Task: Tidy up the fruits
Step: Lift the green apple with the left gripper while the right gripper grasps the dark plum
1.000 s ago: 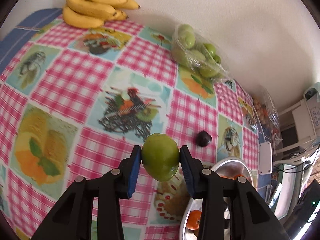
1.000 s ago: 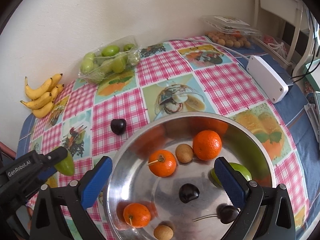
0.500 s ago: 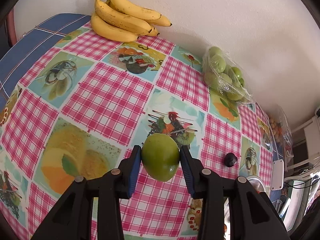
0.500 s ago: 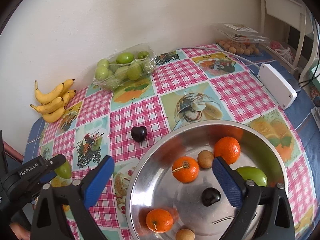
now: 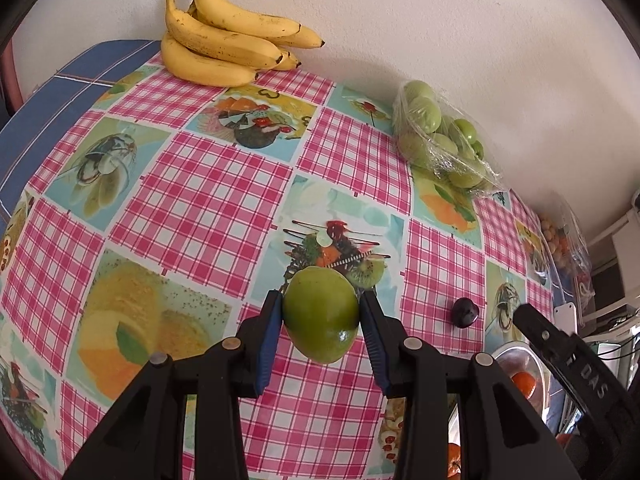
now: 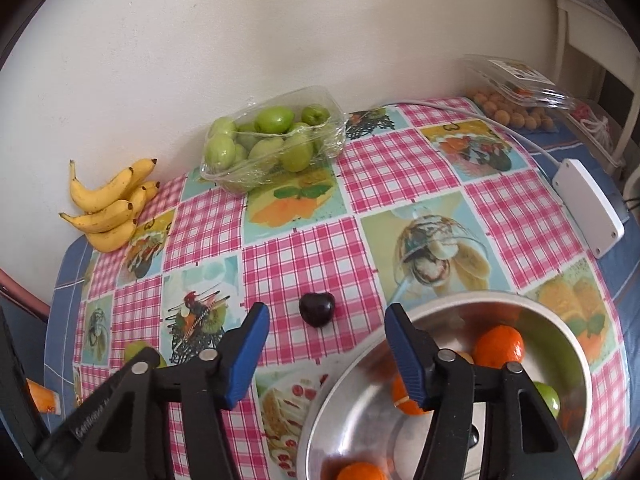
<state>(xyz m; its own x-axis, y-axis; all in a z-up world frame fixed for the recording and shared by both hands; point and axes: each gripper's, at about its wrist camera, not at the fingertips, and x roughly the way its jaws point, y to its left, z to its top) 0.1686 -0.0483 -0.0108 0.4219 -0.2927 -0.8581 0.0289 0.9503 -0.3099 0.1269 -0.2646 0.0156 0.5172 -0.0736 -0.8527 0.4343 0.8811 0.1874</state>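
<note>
My left gripper (image 5: 321, 318) is shut on a green fruit (image 5: 321, 314) and holds it above the checked tablecloth. The fruit also shows at the left of the right wrist view (image 6: 138, 350). My right gripper (image 6: 324, 338) is open and empty, just short of a dark plum (image 6: 317, 309) lying on the cloth; the plum shows in the left wrist view (image 5: 465, 312) too. A steel bowl (image 6: 576, 350) at the lower right holds oranges (image 6: 499, 345), a green fruit (image 6: 548, 398) and other small fruit, partly hidden by my right fingers.
Bananas (image 5: 224, 44) (image 6: 110, 208) lie by the wall at the far left. A clear tray of green fruit (image 6: 274, 142) (image 5: 438, 142) stands by the wall. A white box with a cable (image 6: 588, 206) and a clear pack of small fruit (image 6: 516, 96) are at the right.
My left gripper has carried the green fruit left and away from the bowl. My right gripper has moved left from over the bowl toward the plum.
</note>
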